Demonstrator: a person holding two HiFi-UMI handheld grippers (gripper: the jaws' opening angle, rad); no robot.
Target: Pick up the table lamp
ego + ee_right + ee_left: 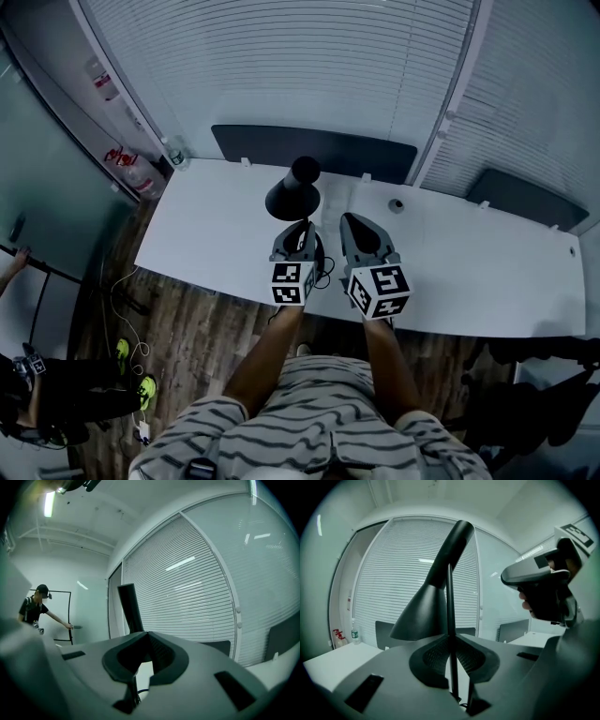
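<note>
Black lamp (293, 192) is standing near the middle of the white counter (206, 234), and its shade (424, 616) is leaning toward the window blinds (281, 56). The left claw (302, 230) is squeezing tight on the lamp's thin pole (450, 602). The pole is running straight up between the two closed sides. I think it is grabbing there because the pole is skinny and fits well, while the shade is too fat. The right claw (352, 225) is pressed together too, but it is holding nothing. It is waiting just beside the lamp, maybe to help if the lamp tips. Both arms are reaching forward, side by side, with the claws pointing away over the counter's near edge. The left claw is covering the lamp's foot, so I cannot tell if it is lifting off yet
</note>
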